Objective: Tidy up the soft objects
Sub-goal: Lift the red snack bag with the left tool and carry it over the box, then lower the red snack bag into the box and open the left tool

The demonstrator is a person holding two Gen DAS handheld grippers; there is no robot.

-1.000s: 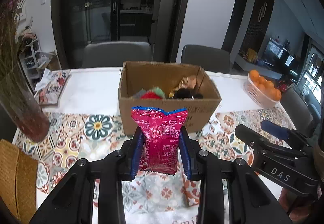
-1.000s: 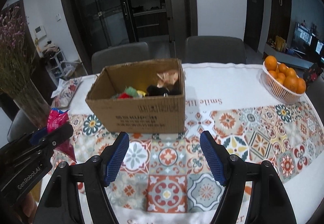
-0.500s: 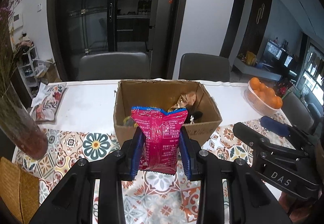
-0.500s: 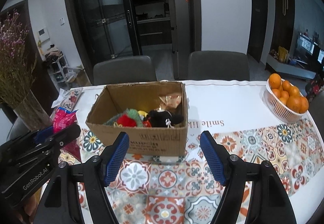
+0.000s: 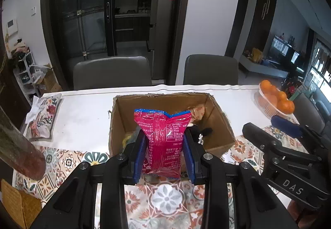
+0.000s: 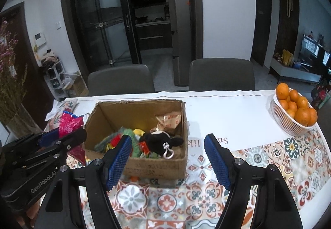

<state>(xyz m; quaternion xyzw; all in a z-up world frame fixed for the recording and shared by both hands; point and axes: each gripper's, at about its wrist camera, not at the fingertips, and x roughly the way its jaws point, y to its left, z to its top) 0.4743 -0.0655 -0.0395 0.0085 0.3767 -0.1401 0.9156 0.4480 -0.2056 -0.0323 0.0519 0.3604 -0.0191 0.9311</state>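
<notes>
We note the left claw clenched on the pink snack bag, which hides much of the cardboard box interior; its print is too small to read. Against a second ago, the bag has risen over the box's near wall. The right claw stays spread, holding nothing, before the box, partly masking the plush toys.

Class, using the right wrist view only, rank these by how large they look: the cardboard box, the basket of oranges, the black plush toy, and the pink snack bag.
1. cardboard box
2. basket of oranges
3. black plush toy and pink snack bag: unsure, since the left gripper hides part of the bag.
</notes>
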